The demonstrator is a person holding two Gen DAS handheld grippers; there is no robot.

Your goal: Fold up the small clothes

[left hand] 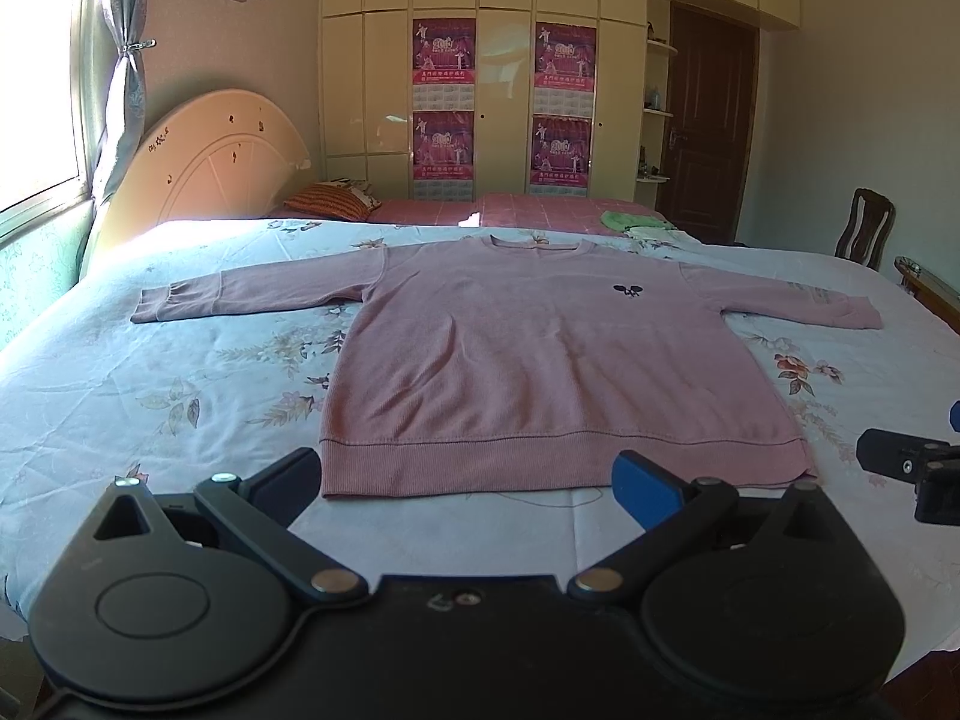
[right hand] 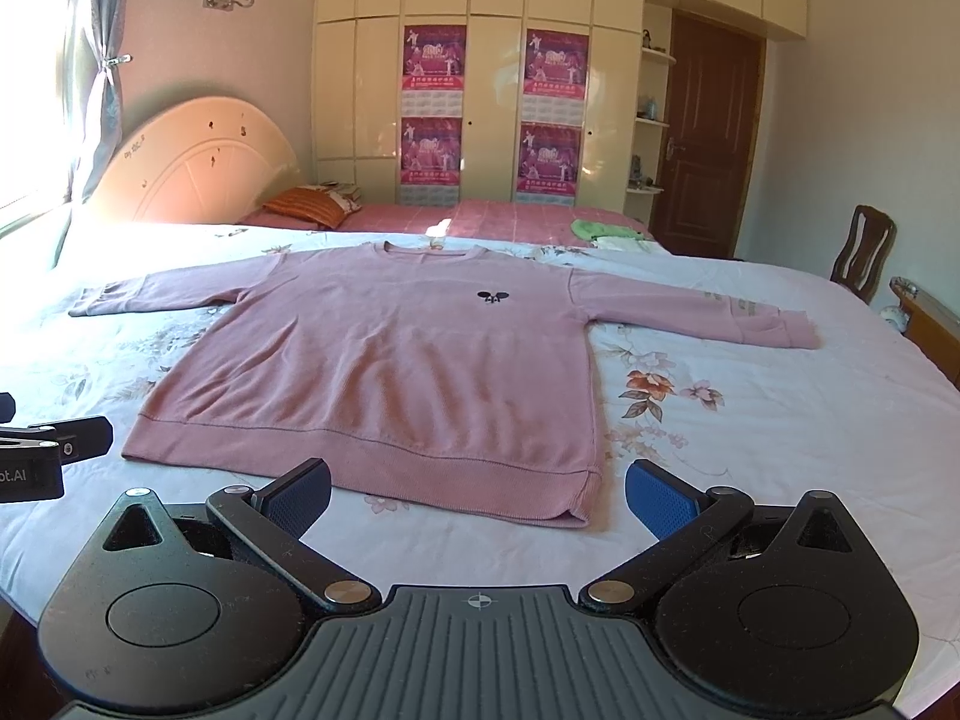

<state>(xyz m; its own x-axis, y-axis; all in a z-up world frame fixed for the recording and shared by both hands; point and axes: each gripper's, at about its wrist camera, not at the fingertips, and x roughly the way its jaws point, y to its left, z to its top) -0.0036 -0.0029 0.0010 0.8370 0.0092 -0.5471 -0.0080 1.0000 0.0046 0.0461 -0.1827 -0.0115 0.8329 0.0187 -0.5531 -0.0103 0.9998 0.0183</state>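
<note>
A pink long-sleeved sweater [left hand: 540, 354] lies flat and face up on the floral bedsheet [left hand: 150, 396], both sleeves spread out, hem nearest me. It also shows in the right wrist view [right hand: 390, 360]. My left gripper [left hand: 468, 480] is open and empty, just in front of the hem's left half. My right gripper [right hand: 480, 495] is open and empty, in front of the hem's right corner. Each gripper shows at the edge of the other's view: the right one [left hand: 906, 468] and the left one [right hand: 54, 444].
A pink second bed [left hand: 510, 210] with an orange pillow [left hand: 330, 201] and green cloth [left hand: 630, 221] lies behind. A headboard [left hand: 204, 156] stands at the left, a wardrobe [left hand: 480, 72] at the back, a wooden chair [left hand: 864, 228] and a door [left hand: 708, 120] at the right.
</note>
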